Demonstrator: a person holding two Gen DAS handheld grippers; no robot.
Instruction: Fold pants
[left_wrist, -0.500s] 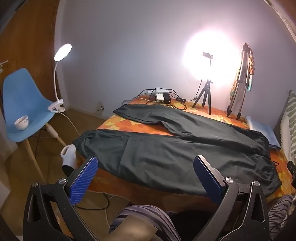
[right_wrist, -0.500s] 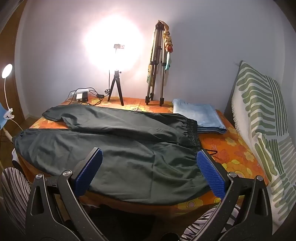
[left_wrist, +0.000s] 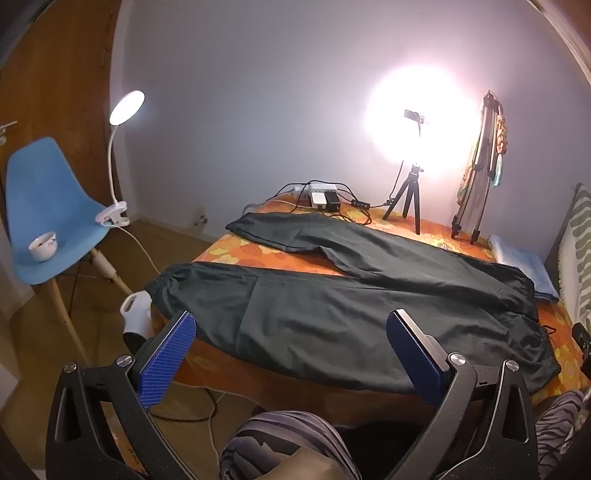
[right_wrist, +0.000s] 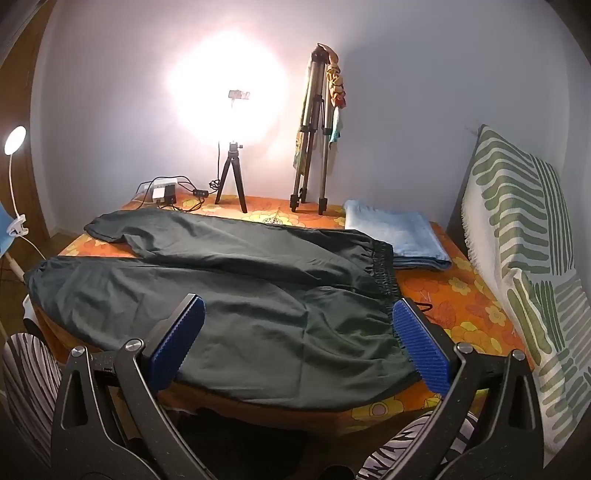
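The left gripper (left_wrist: 291, 354) sits slightly nearer the pants (left_wrist: 332, 302). The right gripper (right_wrist: 299, 341) edges marginally closer too.

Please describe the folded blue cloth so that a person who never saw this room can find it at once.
Start at the bed with the orange flowered cover. The cloth lies at its far right, just past the waistband of the dark pants and in front of the tall tripod. It is the only light blue, neatly folded thing there.

Both wrist views face the bed (left_wrist: 258, 258) from its near edge.
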